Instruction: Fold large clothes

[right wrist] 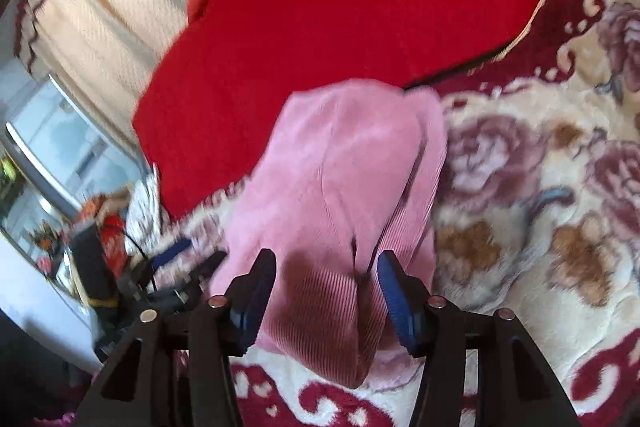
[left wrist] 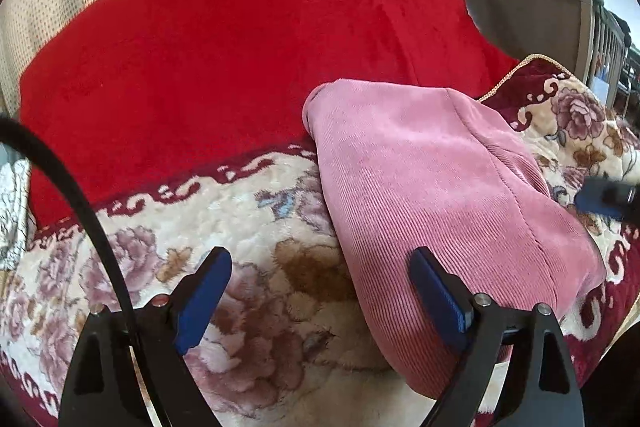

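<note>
Left wrist view: folded pink garment lies on floral blanket.

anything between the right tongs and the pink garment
Nothing visible. The right tongs stand open right over the near end of the pink garment, pads clear of the cloth, with no other item between them.

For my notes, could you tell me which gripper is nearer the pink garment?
Right. The right gripper straddles the pink garment's end; the left gripper hangs open at its edge.
</note>
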Tool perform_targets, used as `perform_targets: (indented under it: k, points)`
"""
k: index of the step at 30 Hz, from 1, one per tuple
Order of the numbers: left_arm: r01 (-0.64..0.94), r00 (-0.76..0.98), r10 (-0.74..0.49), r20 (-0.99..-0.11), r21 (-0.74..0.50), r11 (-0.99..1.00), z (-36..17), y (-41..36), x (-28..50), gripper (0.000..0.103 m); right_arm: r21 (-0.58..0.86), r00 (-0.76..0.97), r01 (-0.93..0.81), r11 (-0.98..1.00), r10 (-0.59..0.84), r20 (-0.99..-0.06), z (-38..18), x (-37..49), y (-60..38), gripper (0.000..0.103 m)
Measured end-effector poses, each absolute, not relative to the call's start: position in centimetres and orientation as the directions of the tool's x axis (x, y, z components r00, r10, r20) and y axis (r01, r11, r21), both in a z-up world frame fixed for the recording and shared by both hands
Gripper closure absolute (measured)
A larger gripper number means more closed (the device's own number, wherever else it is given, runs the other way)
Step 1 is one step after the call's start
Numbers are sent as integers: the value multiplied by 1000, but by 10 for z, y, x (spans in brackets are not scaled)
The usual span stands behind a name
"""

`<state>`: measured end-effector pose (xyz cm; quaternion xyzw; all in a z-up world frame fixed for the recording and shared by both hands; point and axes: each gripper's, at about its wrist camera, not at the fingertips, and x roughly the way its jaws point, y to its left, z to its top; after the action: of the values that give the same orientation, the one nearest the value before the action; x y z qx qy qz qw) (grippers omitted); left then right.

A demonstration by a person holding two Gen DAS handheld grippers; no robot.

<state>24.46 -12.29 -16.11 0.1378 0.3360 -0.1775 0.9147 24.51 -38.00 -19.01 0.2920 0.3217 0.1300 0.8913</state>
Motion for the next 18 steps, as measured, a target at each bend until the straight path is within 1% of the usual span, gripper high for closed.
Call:
perform_targets:
  k: [2, 4, 8, 10, 11, 13, 15, 18]
  points:
    - [418, 716, -233, -658, 136, 898, -158, -123, 243, 12, 622, 793, -48, 782, 408, -452, -185, 241, -385, 46]
    - [420, 719, -236, -654, 138, 897, -157, -123, 242, 12, 609, 815, -53, 792, 386, -432, -178, 242, -387, 46]
    - [415, 715, -226, -662, 142, 899, -159, -123, 244, 12, 597, 791, -40, 801, 390, -471, -181, 261, -384, 47]
    - [414, 713, -224, -664, 142, 899, -161, -123, 245, 12, 587, 748, -5, 810, 392, -535, -193, 276, -379, 49]
    - [414, 714, -224, -663, 143, 899, -161, -123, 245, 12, 580, 710, 24, 814, 394, -583, -204, 288, -376, 51]
    - [415, 714, -223, -663, 145, 898, -162, -123, 246, 12, 598, 662, 67, 799, 413, -626, -223, 303, -377, 50]
    - [414, 716, -223, -661, 147, 898, -162, -123, 246, 12, 636, 660, 80, 768, 437, -610, -227, 306, -382, 50]
    - [414, 716, -223, -662, 144, 899, -162, -121, 246, 12, 632, 676, 70, 772, 429, -599, -223, 300, -383, 49]
